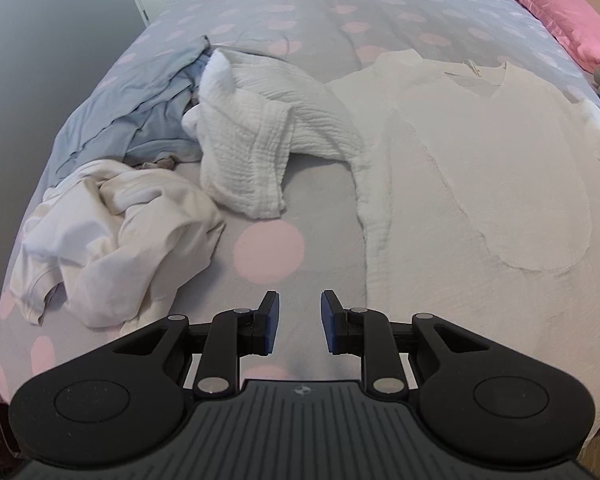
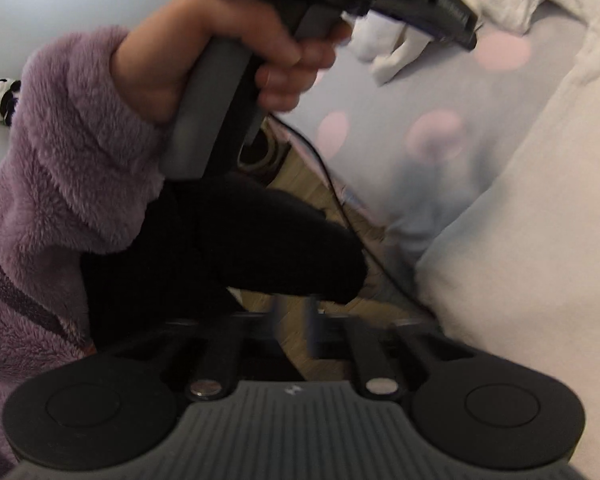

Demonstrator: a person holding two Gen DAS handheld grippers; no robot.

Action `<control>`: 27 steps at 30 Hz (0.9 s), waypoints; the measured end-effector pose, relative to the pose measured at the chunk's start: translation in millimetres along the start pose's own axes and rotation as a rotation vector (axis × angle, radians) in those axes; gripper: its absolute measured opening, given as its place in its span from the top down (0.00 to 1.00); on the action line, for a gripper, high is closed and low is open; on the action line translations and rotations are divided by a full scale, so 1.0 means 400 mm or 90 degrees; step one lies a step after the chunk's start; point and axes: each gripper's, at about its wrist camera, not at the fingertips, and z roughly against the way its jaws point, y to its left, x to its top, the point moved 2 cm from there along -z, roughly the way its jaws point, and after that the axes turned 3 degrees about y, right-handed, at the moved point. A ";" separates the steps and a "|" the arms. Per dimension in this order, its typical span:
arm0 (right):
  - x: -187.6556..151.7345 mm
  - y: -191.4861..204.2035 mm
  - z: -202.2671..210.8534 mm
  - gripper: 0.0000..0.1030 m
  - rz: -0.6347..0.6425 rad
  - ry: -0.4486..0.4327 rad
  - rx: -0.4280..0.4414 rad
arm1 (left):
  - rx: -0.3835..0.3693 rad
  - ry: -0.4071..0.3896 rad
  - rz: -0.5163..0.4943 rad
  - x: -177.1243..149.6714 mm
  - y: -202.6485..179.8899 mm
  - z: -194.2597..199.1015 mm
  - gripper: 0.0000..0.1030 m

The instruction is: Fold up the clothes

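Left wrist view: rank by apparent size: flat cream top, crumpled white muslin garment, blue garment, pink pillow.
1. flat cream top
2. crumpled white muslin garment
3. blue garment, close to the muslin one, unsure
4. pink pillow, though farthest away

The left tool (image 1: 299, 322) is level, its two blue-padded fingers (image 1: 271, 322) standing apart with a clear gap between them and nothing held. In the right wrist view the person's left hand (image 2: 220, 56) wraps around that tool's grey handle, fingers curled across the front, wrist bent, a fuzzy purple sleeve (image 2: 68, 152) covering the forearm. The right tool (image 2: 294, 320) is motion-blurred; its fingers look close together, but their exact spacing cannot be judged.
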 end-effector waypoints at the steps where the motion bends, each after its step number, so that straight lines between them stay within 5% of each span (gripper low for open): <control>1: -0.003 0.006 -0.006 0.19 -0.005 -0.004 0.008 | 0.002 0.001 0.003 -0.008 0.007 0.002 0.80; 8: -0.012 0.011 -0.019 0.30 -0.054 -0.002 0.030 | 0.006 -0.007 0.033 -0.042 0.044 0.022 0.80; 10: -0.025 0.017 -0.025 0.98 -0.046 0.007 0.021 | 0.008 -0.011 0.036 -0.047 0.048 0.028 0.80; 11: -0.032 0.021 -0.028 1.00 -0.041 0.011 0.016 | 0.009 -0.013 0.037 -0.049 0.049 0.032 0.80; 14: -0.049 0.045 -0.027 0.94 -0.016 0.001 0.000 | 0.010 -0.017 0.038 -0.054 0.051 0.039 0.80; 16: -0.048 0.044 -0.019 0.48 -0.036 -0.018 -0.011 | 0.010 -0.020 0.038 -0.057 0.052 0.042 0.80; 17: -0.042 0.030 -0.008 0.40 -0.044 -0.026 -0.006 | 0.010 -0.021 0.038 -0.057 0.051 0.043 0.80; 18: -0.041 0.028 -0.008 0.97 -0.035 -0.020 -0.004 | 0.010 -0.022 0.038 -0.058 0.050 0.044 0.80; 22: -0.037 0.015 -0.011 0.94 -0.022 -0.024 -0.042 | 0.007 -0.023 0.038 -0.057 0.047 0.042 0.80; 23: -0.038 0.002 -0.004 0.84 -0.037 -0.026 -0.047 | 0.006 -0.023 0.038 -0.056 0.046 0.040 0.80; 24: -0.039 -0.010 0.004 0.61 -0.051 -0.028 -0.053 | 0.007 -0.023 0.037 -0.054 0.045 0.037 0.80; 27: -0.042 -0.039 0.043 0.56 -0.072 -0.052 -0.077 | 0.007 -0.027 0.036 -0.043 0.043 0.024 0.78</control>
